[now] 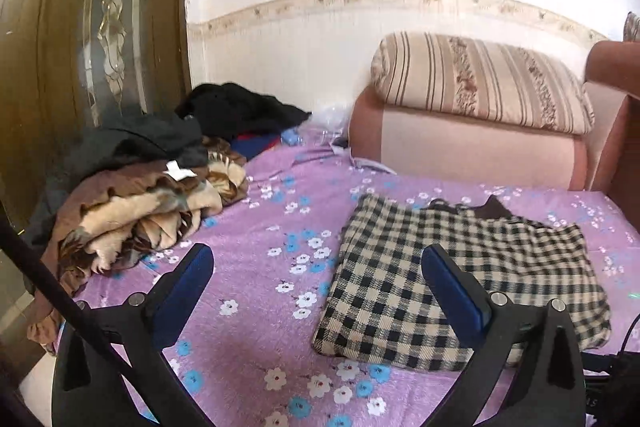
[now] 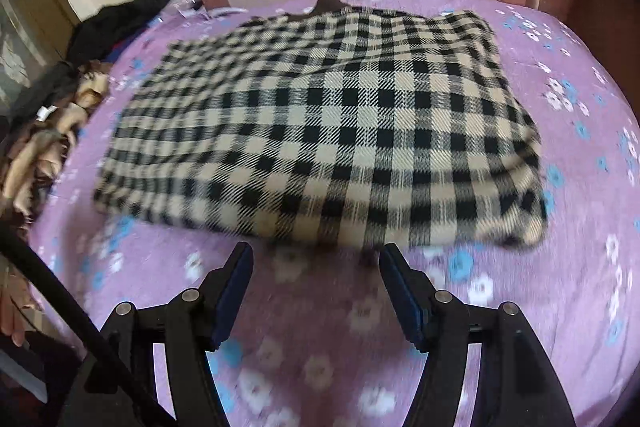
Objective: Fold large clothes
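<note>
The left claw [image 1: 318,259] stands wide with nothing between its blue pads, hanging over the purple flowered bedsheet [image 1: 256,227] just left of the folded checked garment [image 1: 460,279]; the right claw [image 2: 316,259] is likewise spread wide and empty, its tips just short of the garment's near edge; the checked garment [image 2: 320,131] lies flat on the bed, folded into a rough rectangle, with a dark collar showing at its far edge; the right view is blurred. No container shows in either view. The left view alone shows the whole heap of brown and cream blanket [image 1: 152,207] and dark clothes [image 1: 240,107] at the bed's left, a wooden door [image 1: 80,27] and the striped cushion [image 1: 480,79] atop the pink headboard [image 1: 460,151].
</note>
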The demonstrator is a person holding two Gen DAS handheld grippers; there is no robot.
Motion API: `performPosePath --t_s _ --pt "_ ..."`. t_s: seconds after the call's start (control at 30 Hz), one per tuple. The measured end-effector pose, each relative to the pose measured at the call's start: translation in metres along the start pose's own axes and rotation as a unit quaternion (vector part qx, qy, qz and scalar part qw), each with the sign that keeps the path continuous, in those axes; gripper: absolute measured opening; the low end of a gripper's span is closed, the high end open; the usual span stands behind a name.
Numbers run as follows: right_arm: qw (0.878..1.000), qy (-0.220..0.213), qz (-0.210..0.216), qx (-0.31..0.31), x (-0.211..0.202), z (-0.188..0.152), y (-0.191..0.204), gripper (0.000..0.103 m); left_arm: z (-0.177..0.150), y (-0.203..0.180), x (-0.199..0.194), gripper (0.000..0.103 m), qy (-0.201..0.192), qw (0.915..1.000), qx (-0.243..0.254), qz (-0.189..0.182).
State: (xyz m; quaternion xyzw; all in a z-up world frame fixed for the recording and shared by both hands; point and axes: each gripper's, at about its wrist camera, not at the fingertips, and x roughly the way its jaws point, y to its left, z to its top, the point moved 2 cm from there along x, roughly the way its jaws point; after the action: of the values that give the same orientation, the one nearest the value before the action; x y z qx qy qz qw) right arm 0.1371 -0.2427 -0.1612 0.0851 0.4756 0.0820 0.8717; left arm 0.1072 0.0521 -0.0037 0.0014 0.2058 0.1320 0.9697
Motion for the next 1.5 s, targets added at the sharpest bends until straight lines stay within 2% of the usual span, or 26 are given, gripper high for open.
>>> performPosePath --t_s 0.07,0.2,0.4,0.7,1.13,1.5 --pt "1.0 -0.022 -0.005 0.001 -0.014 -0.006 0.001 0.072 -0.002 -0.002 -0.011 0.103 -0.003 0.9998 0.003 -0.022" --pt "0.998 -0.062 -0.015 0.007 -0.031 -0.008 0.003 0.073 -0.012 -0.013 -0.013 0.103 0.022 0.9981 0.019 -0.054" --pt "0.993 -0.104 -0.054 -0.013 -0.039 -0.002 0.005 0.075 -0.027 -0.026 0.0 0.103 0.057 0.9949 0.035 -0.075" --pt "0.994 -0.086 -0.068 -0.026 -0.015 0.0 0.003 0.076 -0.048 -0.039 0.029 0.103 0.112 0.9889 0.05 -0.085" --pt "0.991 -0.092 -0.087 -0.042 -0.007 0.001 0.005 0.076 -0.06 -0.048 0.043 0.103 0.136 0.9854 0.055 -0.086" --pt "0.989 -0.094 -0.098 -0.056 -0.004 0.0 0.008 0.077 -0.084 -0.061 0.059 0.103 0.183 0.976 0.09 -0.077"
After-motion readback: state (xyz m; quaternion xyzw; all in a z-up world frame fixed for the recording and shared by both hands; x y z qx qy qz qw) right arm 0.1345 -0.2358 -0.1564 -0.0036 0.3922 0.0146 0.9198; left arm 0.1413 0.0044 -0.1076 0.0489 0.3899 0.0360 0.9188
